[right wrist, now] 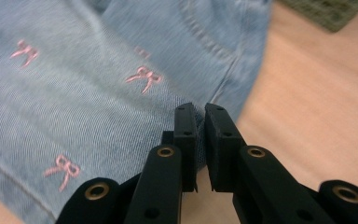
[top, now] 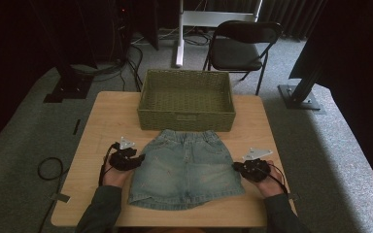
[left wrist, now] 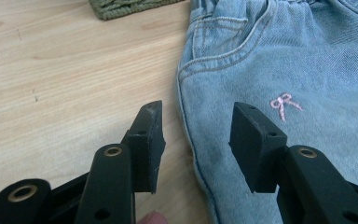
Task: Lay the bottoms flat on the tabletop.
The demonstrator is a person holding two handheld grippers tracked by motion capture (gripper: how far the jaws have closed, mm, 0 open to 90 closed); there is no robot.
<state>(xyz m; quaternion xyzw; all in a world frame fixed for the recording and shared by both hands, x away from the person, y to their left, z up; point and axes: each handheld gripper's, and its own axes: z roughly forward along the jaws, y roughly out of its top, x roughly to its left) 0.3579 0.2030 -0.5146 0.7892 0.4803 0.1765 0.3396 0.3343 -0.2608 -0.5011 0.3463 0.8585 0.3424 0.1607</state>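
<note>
Two claws at the denim skirt [top: 184, 167]: left claw [left wrist: 196, 140] apart astride its edge, right claw [right wrist: 201, 140] clamped on its side seam.

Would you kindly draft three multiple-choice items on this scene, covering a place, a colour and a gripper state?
1. Where does the wicker basket stand?
A. beyond the denim skirt
B. on the chair
C. on the floor

2. What colour are the bows on the skirt?
A. green
B. pink
C. black

3. How does the left gripper stand?
A. shut on the skirt
B. shut on nothing
C. open

Answers: 1 A, the basket sits at the table's far edge behind the waistband; 2 B, both gripper views show pink bows; 3 C, its fingers stand wide apart astride the skirt's side seam.
</note>
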